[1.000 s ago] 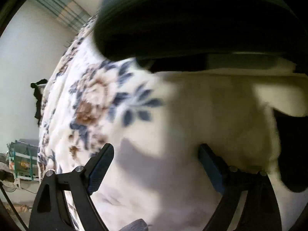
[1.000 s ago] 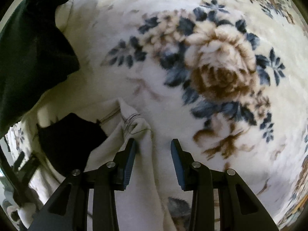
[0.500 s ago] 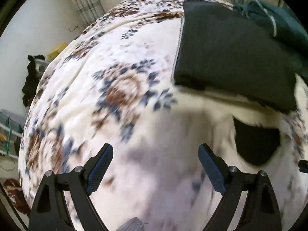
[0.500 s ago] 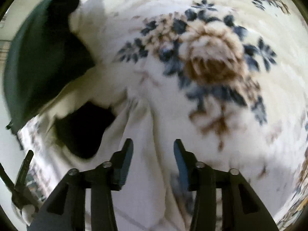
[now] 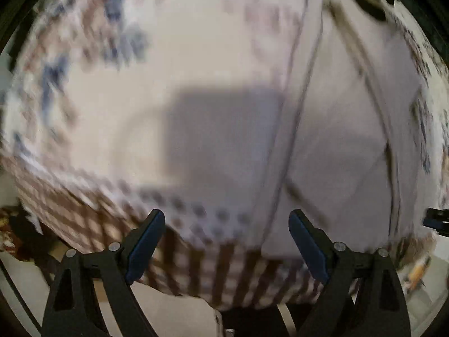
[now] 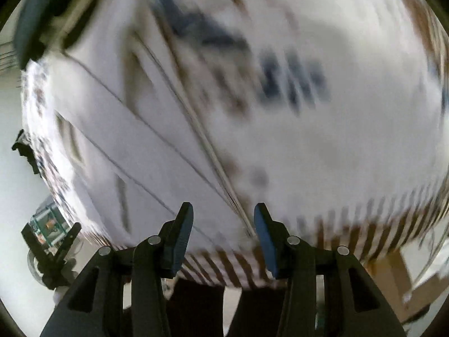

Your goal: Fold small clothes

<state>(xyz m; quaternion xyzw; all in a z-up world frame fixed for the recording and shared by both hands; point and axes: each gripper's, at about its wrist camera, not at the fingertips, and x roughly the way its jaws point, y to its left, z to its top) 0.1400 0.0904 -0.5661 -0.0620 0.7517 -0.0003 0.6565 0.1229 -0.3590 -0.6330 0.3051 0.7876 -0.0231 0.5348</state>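
Both views are blurred by motion. A pale white garment [image 5: 336, 140] with thin dark seam lines lies flat on the floral blanket [image 5: 98, 56] near the bed's front edge. My left gripper [image 5: 227, 241] is wide open and empty, above the blanket just left of the garment. In the right wrist view the same garment [image 6: 134, 146] stretches from the upper left down to my right gripper [image 6: 223, 230], which is open and empty over the garment's near edge. The left gripper [image 6: 50, 241] shows at that view's left edge.
Dark green clothes [image 6: 42, 14] lie at the far end of the bed. The blanket's brown checked border [image 5: 224, 266] hangs over the front edge. A green crate [image 6: 46, 221] and floor show beside the bed.
Both grippers have pulled back fast toward the bed's front edge. The white garment now lies stretched out flat, and the dark clothes have receded to the far end.
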